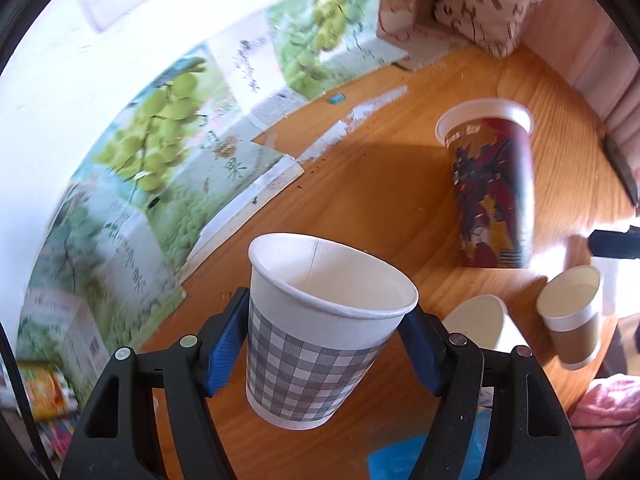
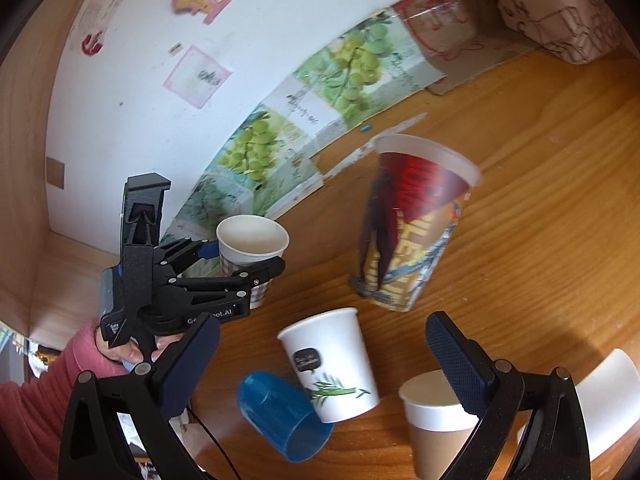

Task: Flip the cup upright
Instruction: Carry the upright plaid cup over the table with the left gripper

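My left gripper (image 1: 320,336) is shut on a grey checked paper cup (image 1: 316,336), held mouth up just above the wooden table (image 1: 384,184). The same gripper (image 2: 240,260) and the checked cup (image 2: 252,240) show at the left of the right wrist view. My right gripper (image 2: 320,356) is open and empty, its blue pads (image 2: 192,364) wide apart above a white cup with a leaf print (image 2: 332,364) standing upside down. A blue cup (image 2: 280,416) lies on its side next to it.
A tall red printed cup (image 1: 492,184) stands upright mid-table, also in the right wrist view (image 2: 412,220). A brown-and-white cup (image 2: 436,420) stands upside down at the front right. Fruit-print cardboard (image 1: 168,140) leans along the wall. A patterned bag (image 1: 484,0) sits at the back.
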### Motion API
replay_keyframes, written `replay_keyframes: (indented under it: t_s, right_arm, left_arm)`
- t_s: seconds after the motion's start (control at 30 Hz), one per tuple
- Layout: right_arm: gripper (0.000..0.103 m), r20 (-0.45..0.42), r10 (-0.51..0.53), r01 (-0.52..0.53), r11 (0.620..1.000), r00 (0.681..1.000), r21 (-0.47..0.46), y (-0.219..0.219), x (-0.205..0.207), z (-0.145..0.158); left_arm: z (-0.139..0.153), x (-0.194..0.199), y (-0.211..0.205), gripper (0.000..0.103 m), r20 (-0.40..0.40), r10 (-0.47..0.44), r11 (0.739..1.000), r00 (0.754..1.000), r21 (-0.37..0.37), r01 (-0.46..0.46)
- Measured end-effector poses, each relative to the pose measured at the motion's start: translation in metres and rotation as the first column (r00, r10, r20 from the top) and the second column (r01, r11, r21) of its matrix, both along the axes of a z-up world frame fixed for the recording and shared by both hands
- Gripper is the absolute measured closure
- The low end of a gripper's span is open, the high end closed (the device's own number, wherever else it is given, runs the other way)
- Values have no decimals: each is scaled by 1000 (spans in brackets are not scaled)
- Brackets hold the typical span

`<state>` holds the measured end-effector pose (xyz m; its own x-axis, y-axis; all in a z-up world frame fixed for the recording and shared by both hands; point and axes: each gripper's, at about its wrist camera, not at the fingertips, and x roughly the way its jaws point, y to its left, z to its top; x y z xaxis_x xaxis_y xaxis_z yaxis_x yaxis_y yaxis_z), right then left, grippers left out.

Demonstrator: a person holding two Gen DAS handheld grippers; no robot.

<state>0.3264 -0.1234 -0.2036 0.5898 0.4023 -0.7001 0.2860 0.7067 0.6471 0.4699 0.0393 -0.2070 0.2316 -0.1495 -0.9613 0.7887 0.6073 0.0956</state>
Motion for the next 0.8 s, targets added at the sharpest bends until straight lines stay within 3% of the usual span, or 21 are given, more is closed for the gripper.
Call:
replay_keyframes:
  t_s: [0.33,0.47,0.57,0.8]
  right_arm:
    - [0,58,68,-66,997,996,-33,23,-1,35]
    - [0,81,76,-72,996,994,-54,30,-13,51]
    - [0,94,97,-87,991,991,-104,38,-26,65]
    - [0,78,119,-102,976,990,-191,57,-68,80]
  left_arm:
    - [48,-50,18,29,98,157,986,983,-70,-150]
    - [64,-73,36,29,50,241,964,969,-128,-233]
    - [72,-92,49,29,72,283,952,956,-143,-271]
    - [85,-133,83,29,-38,404,878,914,-264,-399]
